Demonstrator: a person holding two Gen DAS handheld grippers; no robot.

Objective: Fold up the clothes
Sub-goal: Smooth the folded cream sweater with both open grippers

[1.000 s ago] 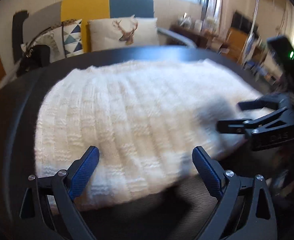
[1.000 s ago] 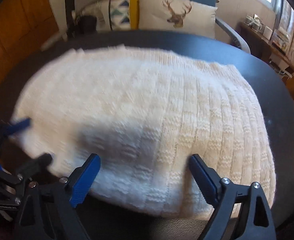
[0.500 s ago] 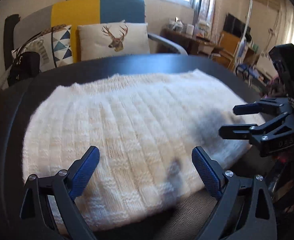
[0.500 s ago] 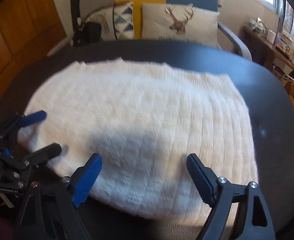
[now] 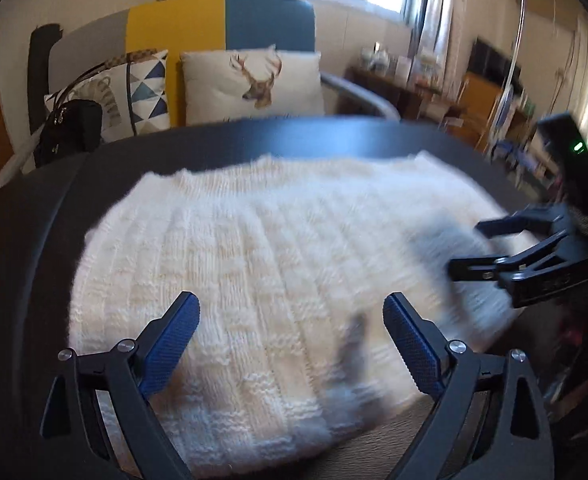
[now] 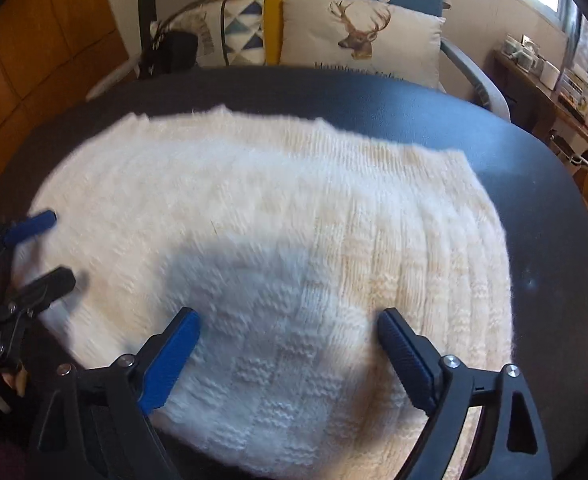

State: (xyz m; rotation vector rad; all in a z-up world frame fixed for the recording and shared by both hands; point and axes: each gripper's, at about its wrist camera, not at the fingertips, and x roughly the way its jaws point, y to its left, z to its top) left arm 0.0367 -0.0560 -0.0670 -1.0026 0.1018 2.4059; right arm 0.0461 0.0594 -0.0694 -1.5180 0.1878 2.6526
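**Hovering over a flat white knit**

Hovering at the near edge, the left gripper (image 5: 291,344) and right gripper (image 6: 287,356) hold their jaws wide apart, empty. The white sweater (image 6: 277,248) lies spread on the dark worktop (image 6: 554,220). Whether it is already folded or awaiting a fold cannot be told.

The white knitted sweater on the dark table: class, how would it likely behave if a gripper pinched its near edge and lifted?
The white knitted sweater lies flat, following the table, so it would probably droop limply. Its thick, fuzzy knit suggests the pads would hold it without slipping. Both the left gripper and right gripper are open over it.
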